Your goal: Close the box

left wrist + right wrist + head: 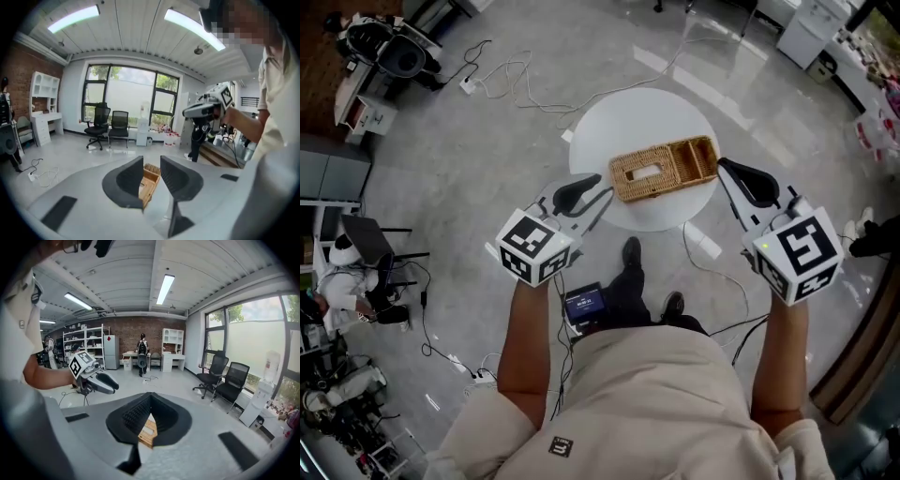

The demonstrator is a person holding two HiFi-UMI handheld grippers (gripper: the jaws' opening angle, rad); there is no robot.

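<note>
- The box (661, 169) is wicker and lies on the round white bench (609, 117), toward that top's lower edge, in the upper middle of the head view.
- Its long axis runs left to right across the frame, rising a little to the right. The left part has a top with a slot in it, and the right end looks like an open, darker compartment. Whether that end is a folded-back lid I cannot tell.
- The left claw (592, 190) sits just at the lower left of the box's left end. Its jaws stand moderately apart with nothing gripped, and its own view shows the box through the gap, ahead and below.
- The right claw (725, 169) sits at the box's right end. Its jaw tips meet, it holds nothing, and the box shows under the tips, also ahead and below.
- Both claws appear held above the bench, not touching the box. I judge the right claw the nearer to the open end, so the closing move likely starts there, sweeping leftward along the long axis.
- Around the bench is a glossy grey floor (487, 150), with a white cable (516, 80) at the upper left and a power strip (705, 246) just below the bench.
- The room has large windows and two office chairs (108, 126).
</note>
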